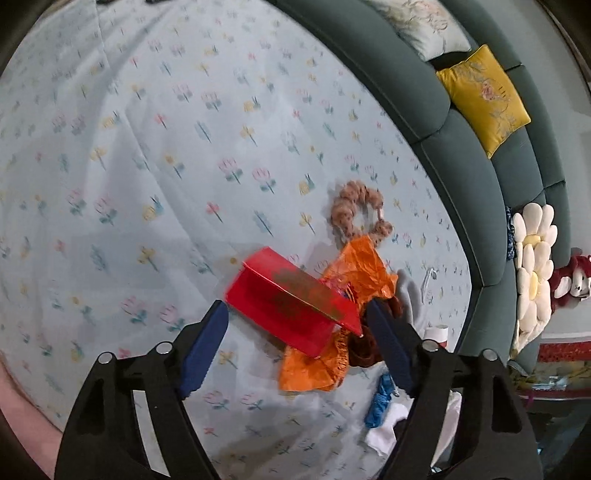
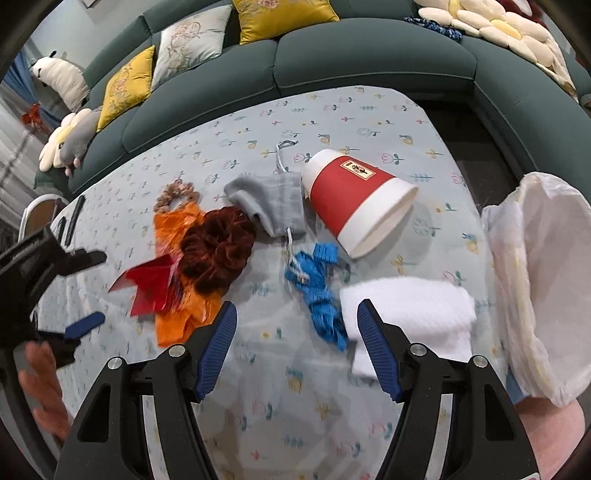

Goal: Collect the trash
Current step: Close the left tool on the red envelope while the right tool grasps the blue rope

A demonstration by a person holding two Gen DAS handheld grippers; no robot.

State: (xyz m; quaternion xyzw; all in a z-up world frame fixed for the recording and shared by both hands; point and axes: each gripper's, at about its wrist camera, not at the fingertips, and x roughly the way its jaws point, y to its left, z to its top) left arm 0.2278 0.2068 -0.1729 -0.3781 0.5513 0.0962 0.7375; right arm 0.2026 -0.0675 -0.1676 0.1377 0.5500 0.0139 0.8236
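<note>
The left claw (image 1: 295, 325) points steeply down with its blue pads spread apart, and a red carton (image 1: 291, 306) lies between them; the pads sit beside its ends, but contact is not clear through the blur, so the jaws read as open around it. The carton rests partly on a crumpled orange wrapper (image 1: 354, 273), which lies on the surface (image 1: 147, 147) with its flowered cloth. Just past the wrapper is a tan scrunchie (image 1: 354, 206).

The right claw (image 2: 297, 343) also stands open and holds nothing; only bare cloth shows between its pads. Just beside its right finger lies a folded white towel (image 2: 410, 314), and touching the towel's left edge is a tangle of blue ribbon (image 2: 317, 291). At the right edge hangs an open white bag (image 2: 535, 277).

Farther along the surface, a dark brown scrunchie (image 2: 218, 247) overlaps the orange wrapper, with a grey drawstring pouch (image 2: 269, 203) beside it. A red and white paper cup (image 2: 358, 199) lies on its side next to the pouch, mouth toward the camera.

Beyond the surface runs a green sofa (image 2: 369, 62) carrying yellow cushions (image 2: 125, 85) and a flower-shaped pillow (image 2: 491, 26).
</note>
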